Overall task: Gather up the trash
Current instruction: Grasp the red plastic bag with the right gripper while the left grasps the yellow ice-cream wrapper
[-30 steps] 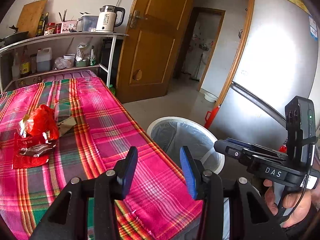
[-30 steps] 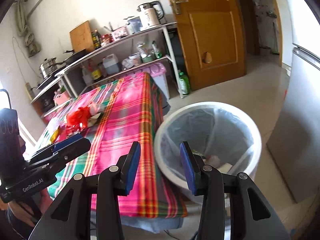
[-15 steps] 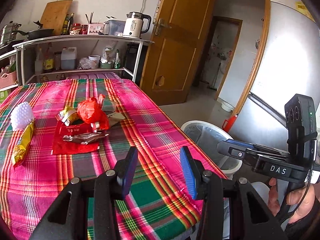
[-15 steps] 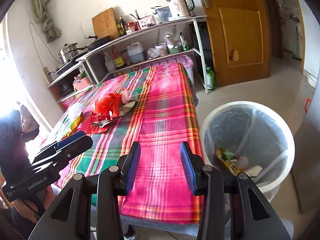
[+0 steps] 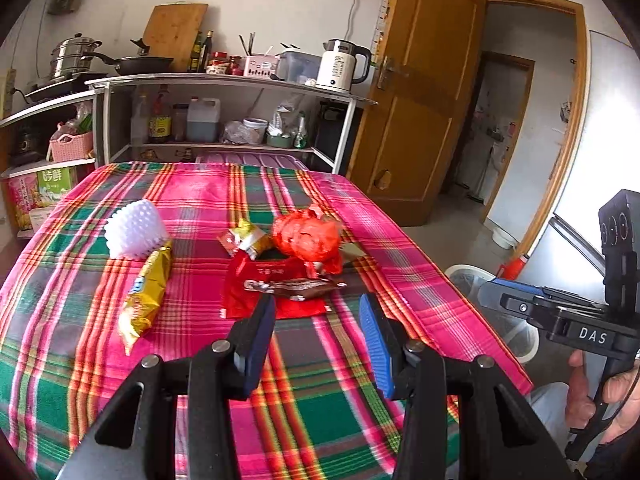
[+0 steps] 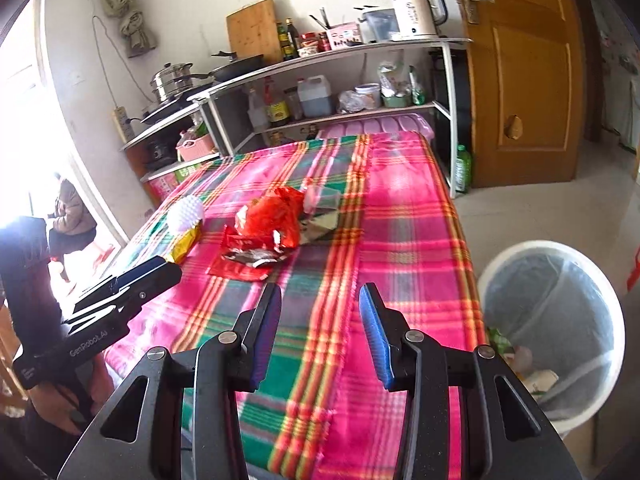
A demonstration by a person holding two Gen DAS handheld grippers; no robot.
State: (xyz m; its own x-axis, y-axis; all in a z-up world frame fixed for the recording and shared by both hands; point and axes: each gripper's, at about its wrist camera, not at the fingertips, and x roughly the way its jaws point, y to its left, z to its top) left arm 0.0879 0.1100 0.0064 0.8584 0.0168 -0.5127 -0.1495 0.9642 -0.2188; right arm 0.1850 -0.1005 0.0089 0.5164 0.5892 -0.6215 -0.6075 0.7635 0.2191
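1. Left tongs (image 5: 318,330) and right tongs (image 6: 320,322): both released, nothing between the blue pads.
2. Done: some scraps already lie in the lined bin (image 6: 552,320), on the floor right of the right tongs.
3. Left: red bag (image 5: 308,238), red wrapper (image 5: 260,288), yellow packet (image 5: 146,292) and white foam net (image 5: 134,232) lie on the table (image 5: 320,408), ahead of both tongs.
4. Only the right view shows inside the bin; the left view shows its rim alone.

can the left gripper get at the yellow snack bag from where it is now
Probably yes. The left gripper is open and empty above the tablecloth, and the yellow snack bag lies flat ahead to its left with only bare cloth between. The white foam net touches the bag's far end, not the near side.
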